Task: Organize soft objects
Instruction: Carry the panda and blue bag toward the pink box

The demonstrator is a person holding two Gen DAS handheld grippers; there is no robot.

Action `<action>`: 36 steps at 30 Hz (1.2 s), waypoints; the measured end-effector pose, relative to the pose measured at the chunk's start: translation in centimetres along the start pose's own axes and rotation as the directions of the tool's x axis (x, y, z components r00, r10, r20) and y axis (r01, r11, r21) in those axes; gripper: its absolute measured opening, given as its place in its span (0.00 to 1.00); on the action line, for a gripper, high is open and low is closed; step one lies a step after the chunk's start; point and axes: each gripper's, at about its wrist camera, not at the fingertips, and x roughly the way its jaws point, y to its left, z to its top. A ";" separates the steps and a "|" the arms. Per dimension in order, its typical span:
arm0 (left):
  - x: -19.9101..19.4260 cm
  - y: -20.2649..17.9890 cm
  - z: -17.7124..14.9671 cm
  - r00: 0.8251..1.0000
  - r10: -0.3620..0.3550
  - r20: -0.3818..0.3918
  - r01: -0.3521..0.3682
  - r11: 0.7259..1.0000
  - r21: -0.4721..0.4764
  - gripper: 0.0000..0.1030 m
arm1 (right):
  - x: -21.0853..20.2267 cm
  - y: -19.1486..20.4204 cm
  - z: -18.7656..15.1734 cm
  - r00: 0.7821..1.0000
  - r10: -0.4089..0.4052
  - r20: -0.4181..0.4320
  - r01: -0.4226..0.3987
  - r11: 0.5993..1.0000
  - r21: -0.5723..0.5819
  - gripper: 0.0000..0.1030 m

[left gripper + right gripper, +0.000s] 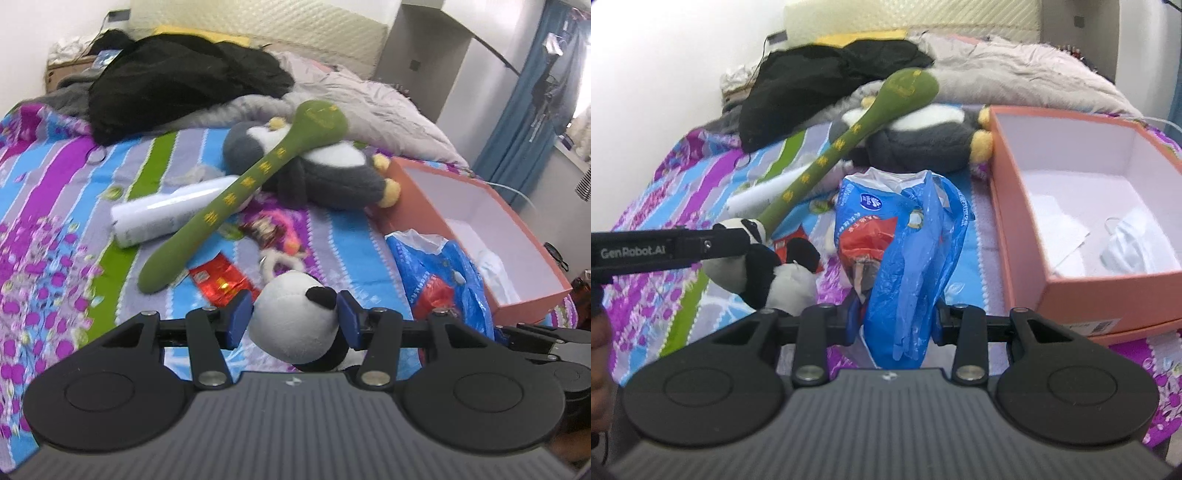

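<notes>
Left wrist view: the left gripper [295,319] clamps a small panda plush [295,317] between its blue pads [238,317], at lower centre of the frame above the striped bedspread [48,192]. Right wrist view: the right gripper [895,319] grips a crumpled blue plastic bag [905,251] at centre, its jaws narrowed on the film. Behind, at upper centre, a long green plush [236,195] lies across a grey penguin plush [325,166]. An open orange box [1019,206] with a white interior sits at the right of the frame.
</notes>
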 end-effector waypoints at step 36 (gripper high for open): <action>2.5 -19.5 16.3 0.953 -0.295 0.075 0.267 0.928 0.260 0.55 | -6.9 -15.5 11.9 0.955 -0.210 0.209 0.179 0.971 0.157 0.39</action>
